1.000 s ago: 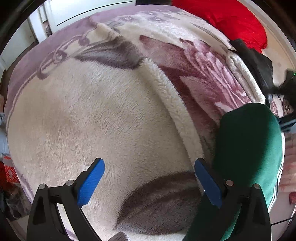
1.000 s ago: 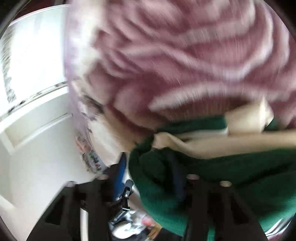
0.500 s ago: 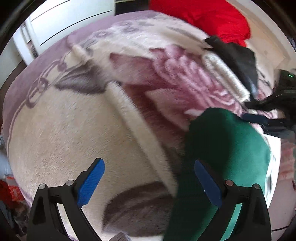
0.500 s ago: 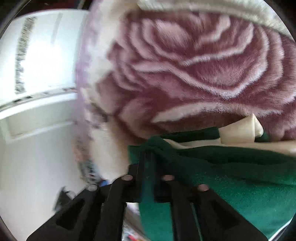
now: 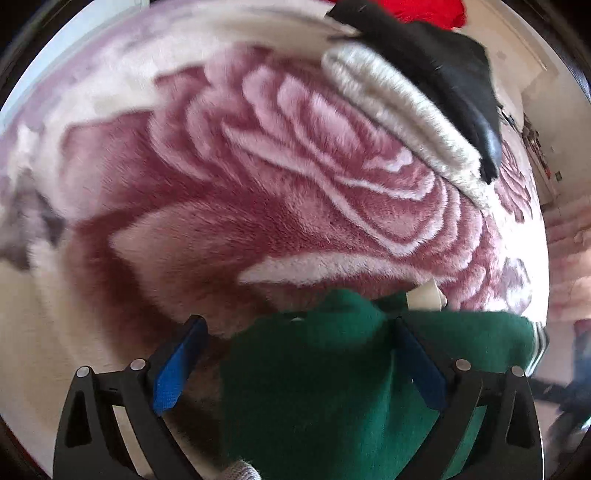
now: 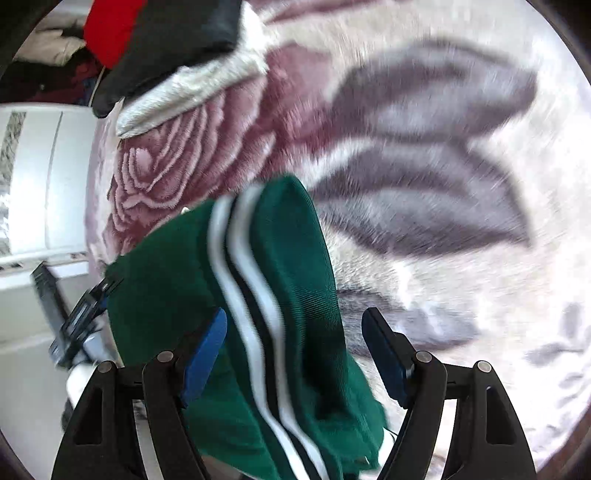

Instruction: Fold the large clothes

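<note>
Both views are showing a green garment [image 5: 332, 387] lying on a plush rose-pattern blanket [image 5: 295, 184] covering the bed.

Left tongs [image 5: 299, 354]: jaws are standing wide apart, blue pads [image 5: 177, 369] clear of fabric on the left side; garment is bunching between and under the fingers, right finger sitting against the cloth. No clamp visible, so released.

Right tongs [image 6: 295, 354]: jaws have just been opening after a brief closing; the garment's white/black striped section [image 6: 251, 295] is draping between the fingers. Left pad is touching or just beside the fabric, right pad is apart from it. Released, not clenched.

Ref. items: a folded cream fleece piece [image 5: 399, 110] w/ a black garment [image 5: 436, 62] on top is lying at the blanket's far edge; red fabric [image 6: 110, 29] is showing beyond. White cabinet [image 6: 44, 177] beside the bed. Both views are partly motion-blurred.
</note>
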A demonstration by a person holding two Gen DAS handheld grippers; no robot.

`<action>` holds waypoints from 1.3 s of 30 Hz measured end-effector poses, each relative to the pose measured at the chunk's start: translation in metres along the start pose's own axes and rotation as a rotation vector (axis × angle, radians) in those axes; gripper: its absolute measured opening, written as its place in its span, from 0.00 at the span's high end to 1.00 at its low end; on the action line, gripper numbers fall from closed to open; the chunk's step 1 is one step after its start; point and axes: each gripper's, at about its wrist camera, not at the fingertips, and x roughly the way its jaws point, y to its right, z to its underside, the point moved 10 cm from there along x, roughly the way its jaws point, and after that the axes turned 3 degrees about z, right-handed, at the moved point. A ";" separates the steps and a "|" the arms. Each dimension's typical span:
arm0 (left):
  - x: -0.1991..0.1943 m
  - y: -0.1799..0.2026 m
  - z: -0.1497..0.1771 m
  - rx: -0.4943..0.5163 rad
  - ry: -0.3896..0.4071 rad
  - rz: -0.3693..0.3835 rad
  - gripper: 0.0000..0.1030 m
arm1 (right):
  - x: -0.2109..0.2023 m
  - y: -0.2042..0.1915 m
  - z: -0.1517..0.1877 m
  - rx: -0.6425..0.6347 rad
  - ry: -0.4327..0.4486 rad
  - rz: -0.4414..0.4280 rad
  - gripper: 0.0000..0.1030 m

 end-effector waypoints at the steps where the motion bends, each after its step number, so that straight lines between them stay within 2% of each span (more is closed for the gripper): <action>1: -0.002 0.001 0.000 0.001 0.002 -0.003 0.00 | 0.010 0.000 0.001 0.026 -0.002 -0.040 0.64; 2: -0.006 0.002 0.000 0.021 0.013 -0.023 0.00 | 0.015 -0.002 0.001 0.041 0.019 -0.072 0.79; 3: -0.009 0.004 0.000 0.041 0.021 -0.040 0.00 | 0.015 -0.003 0.002 0.049 0.028 -0.053 0.88; 5: -0.016 0.008 0.003 0.081 0.037 -0.062 0.00 | -0.007 -0.005 -0.001 0.070 0.105 -0.051 0.91; 8: -0.014 0.018 0.005 0.086 0.026 -0.026 0.00 | -0.039 0.008 -0.002 0.090 0.188 -0.034 0.92; 10: -0.015 0.026 0.003 0.117 0.027 -0.056 0.00 | -0.024 0.030 0.004 0.145 0.133 -0.026 0.90; 11: -0.017 0.029 0.002 0.138 0.031 -0.074 0.00 | -0.015 0.035 0.009 0.130 0.085 -0.020 0.89; 12: -0.020 0.031 0.001 0.158 0.036 -0.088 0.00 | -0.008 0.034 0.011 0.118 0.056 -0.032 0.77; 13: -0.025 0.033 0.000 0.176 0.048 -0.099 0.00 | -0.010 0.034 0.015 0.109 0.031 -0.057 0.57; 14: -0.029 0.034 0.000 0.188 0.059 -0.107 0.00 | -0.015 0.036 0.019 0.103 0.009 -0.059 0.46; 15: -0.032 0.034 0.000 0.196 0.068 -0.112 0.00 | -0.020 0.037 0.027 0.087 -0.014 -0.067 0.27; 16: -0.039 0.034 0.002 0.199 0.086 -0.118 0.00 | -0.021 0.037 0.034 0.064 -0.030 -0.080 0.21; 18: -0.045 0.032 0.006 0.192 0.100 -0.119 0.00 | -0.012 0.041 0.055 0.032 -0.096 -0.078 0.21; 19: -0.049 0.030 0.011 0.179 0.102 -0.110 0.00 | -0.004 0.043 0.068 0.025 -0.133 -0.084 0.32; 20: -0.052 0.028 0.015 0.168 0.103 -0.109 0.00 | 0.001 0.041 0.077 0.025 -0.134 -0.111 0.49; 21: -0.056 0.027 0.019 0.162 0.105 -0.107 0.00 | 0.004 0.040 0.083 0.030 -0.126 -0.127 0.64; 22: -0.061 0.025 0.023 0.158 0.108 -0.110 0.00 | 0.003 0.041 0.086 0.037 -0.096 -0.105 0.76; 24: -0.071 0.021 0.029 0.152 0.121 -0.126 0.00 | -0.009 0.038 0.084 0.089 -0.033 -0.121 0.84; 26: -0.088 0.010 0.039 0.116 0.131 -0.123 0.00 | -0.032 0.043 0.081 0.105 0.046 -0.127 0.84; 28: -0.101 -0.003 0.053 0.066 0.130 -0.100 0.00 | -0.026 0.058 0.084 0.133 0.028 -0.110 0.84; 30: -0.105 -0.017 0.069 0.026 0.107 -0.083 0.00 | -0.007 0.059 0.086 0.139 -0.018 -0.129 0.75; 32: -0.104 -0.027 0.086 -0.013 0.078 -0.031 0.00 | 0.004 0.054 0.082 0.077 -0.059 -0.163 0.58; 33: -0.100 -0.030 0.094 -0.036 0.062 0.010 0.00 | 0.005 0.050 0.078 0.060 -0.058 -0.184 0.43; 34: -0.092 -0.030 0.107 -0.073 0.034 0.085 0.01 | 0.004 0.048 0.075 0.042 -0.060 -0.224 0.26; 36: -0.078 -0.023 0.120 -0.098 -0.005 0.182 0.01 | 0.012 0.046 0.066 0.020 -0.063 -0.280 0.12; 37: -0.066 -0.014 0.127 -0.090 -0.029 0.235 0.01 | 0.017 0.046 0.065 0.017 -0.081 -0.313 0.11; 39: -0.050 -0.002 0.131 -0.069 -0.054 0.282 0.01 | 0.036 0.053 0.063 0.022 -0.140 -0.372 0.00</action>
